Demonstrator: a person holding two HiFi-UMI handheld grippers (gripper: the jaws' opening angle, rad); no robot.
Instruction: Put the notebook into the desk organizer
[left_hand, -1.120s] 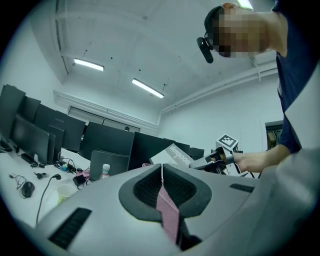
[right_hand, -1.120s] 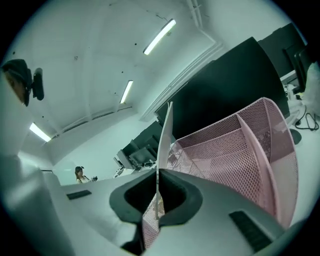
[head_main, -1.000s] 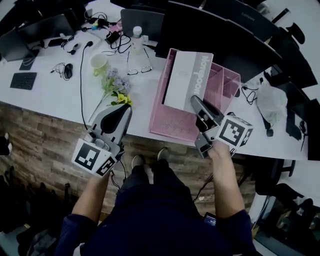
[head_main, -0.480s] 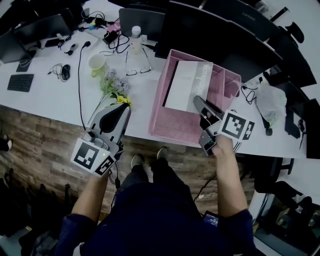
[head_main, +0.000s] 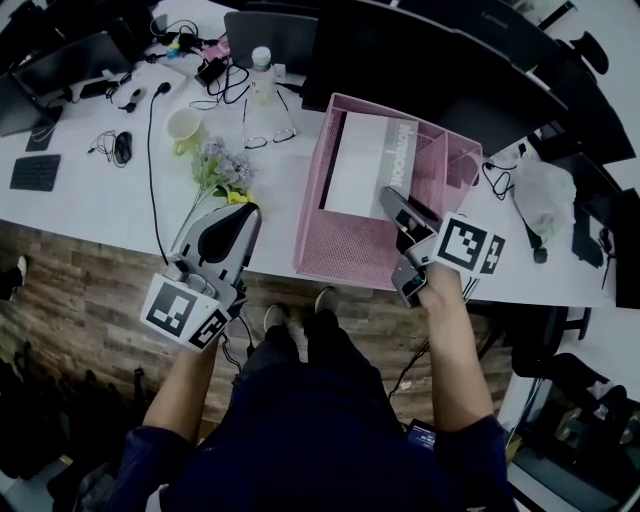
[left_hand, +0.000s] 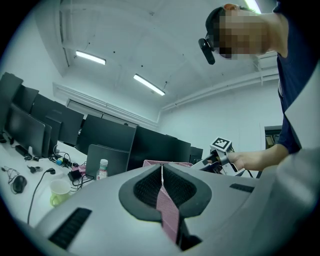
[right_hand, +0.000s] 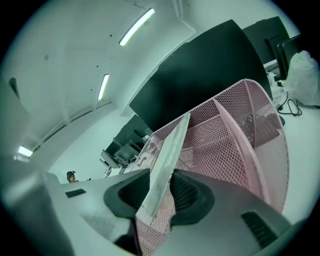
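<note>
The white notebook (head_main: 365, 165) stands tilted inside the left compartment of the pink mesh desk organizer (head_main: 330, 255), near the table's front edge. My right gripper (head_main: 392, 200) reaches over the organizer's front wall at the notebook's lower right corner. In the right gripper view the notebook's edge (right_hand: 167, 150) runs between the jaws of the right gripper (right_hand: 157, 195). Those jaws are opening, and pink mesh (right_hand: 240, 135) shows through a gap on the right side. My left gripper (head_main: 240, 215) hovers shut at the table edge left of the organizer, holding nothing, its jaws (left_hand: 161, 172) meeting in a thin line.
Behind the left gripper lie artificial flowers (head_main: 222, 170), with a pale cup (head_main: 185, 125), glasses (head_main: 268, 135) and a water bottle (head_main: 262, 70) further back. Dark monitors (head_main: 420, 50) line the back. A white bag (head_main: 545, 190) sits right of the organizer. Cables and a keyboard (head_main: 35, 170) lie far left.
The notebook has gone down from above the organizer into its left compartment. The right gripper followed it down. The left gripper has barely moved.
</note>
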